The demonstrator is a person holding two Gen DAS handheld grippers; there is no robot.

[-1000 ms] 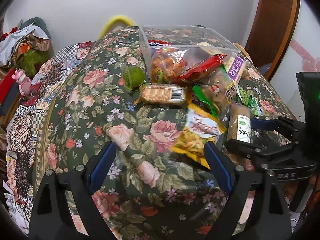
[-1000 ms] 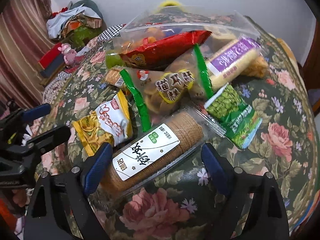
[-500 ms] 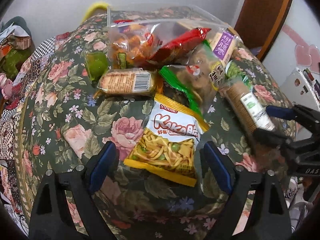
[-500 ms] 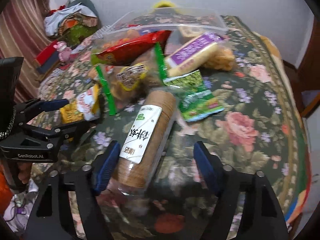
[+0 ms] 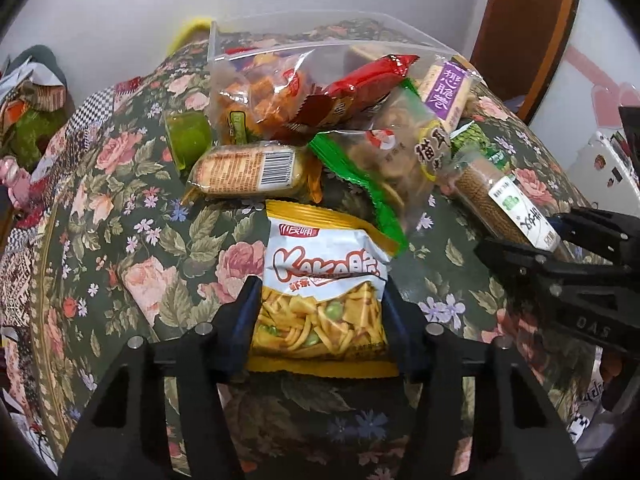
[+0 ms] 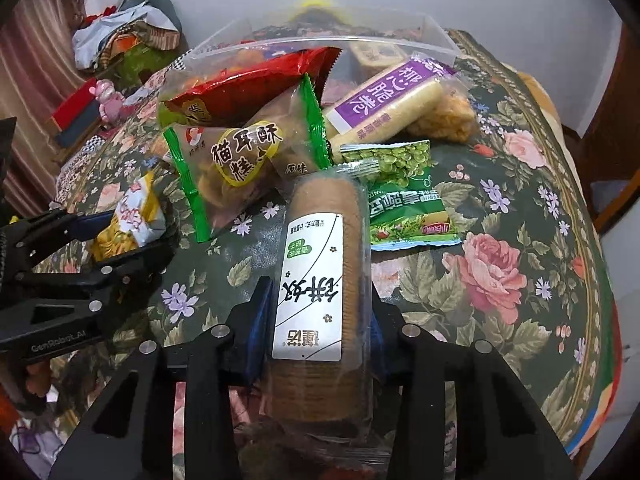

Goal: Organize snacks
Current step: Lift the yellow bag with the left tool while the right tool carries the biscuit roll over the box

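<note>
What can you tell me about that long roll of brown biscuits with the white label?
The biscuit roll is a stack of thin brown rounds in clear film with a white label printed in black characters and a small green mark. It lies on the floral cloth, its far end meeting the green pea packet. The right gripper has just been closing, and its jaws now pinch its near end.

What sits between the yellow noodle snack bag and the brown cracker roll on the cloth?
Only bare floral tablecloth separates the yellow noodle snack bag from the brown cracker roll; the left wrist view shows it. The green-edged bag lies just behind that gap.
</note>
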